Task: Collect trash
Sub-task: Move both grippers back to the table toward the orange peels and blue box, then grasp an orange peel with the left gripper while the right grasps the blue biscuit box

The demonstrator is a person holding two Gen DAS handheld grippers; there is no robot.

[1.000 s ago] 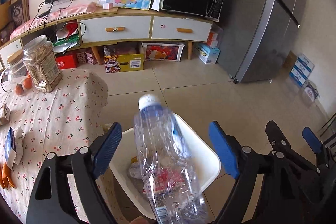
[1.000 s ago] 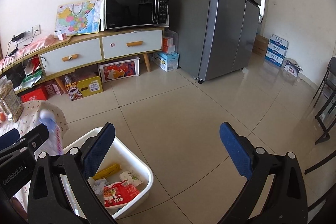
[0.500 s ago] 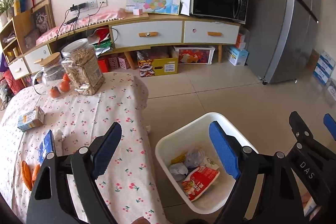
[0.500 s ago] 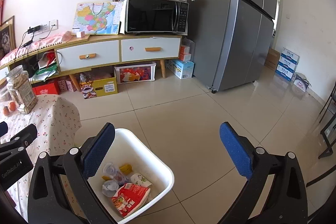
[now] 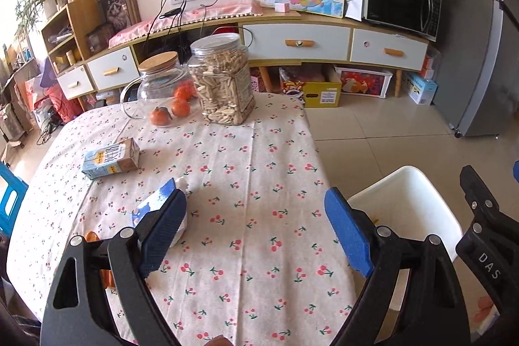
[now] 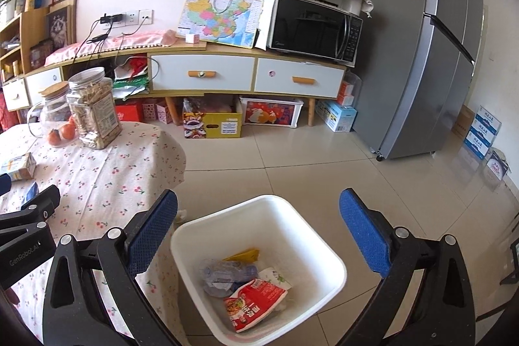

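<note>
Carton (image 5: 112,158) ahead and to the left of the left gripper (image 5: 256,232), lying on its side on the cherry-print tablecloth (image 5: 259,171): pale blue and brown, printed lettering, likely empty, so light and easily crushed; I'd pinch across its flat long sides. Closer in, a blue-and-white packet (image 5: 155,205) sits right against the left finger, soft and crinkly by the look, best nipped at an edge. Left gripper's jaws are spread wide, nothing between them. Right gripper (image 6: 259,231) is spread too, empty, hanging over the white bin (image 6: 327,252), where a crushed clear bottle (image 6: 227,276) and a red snack wrapper (image 6: 254,302) lie.
</note>
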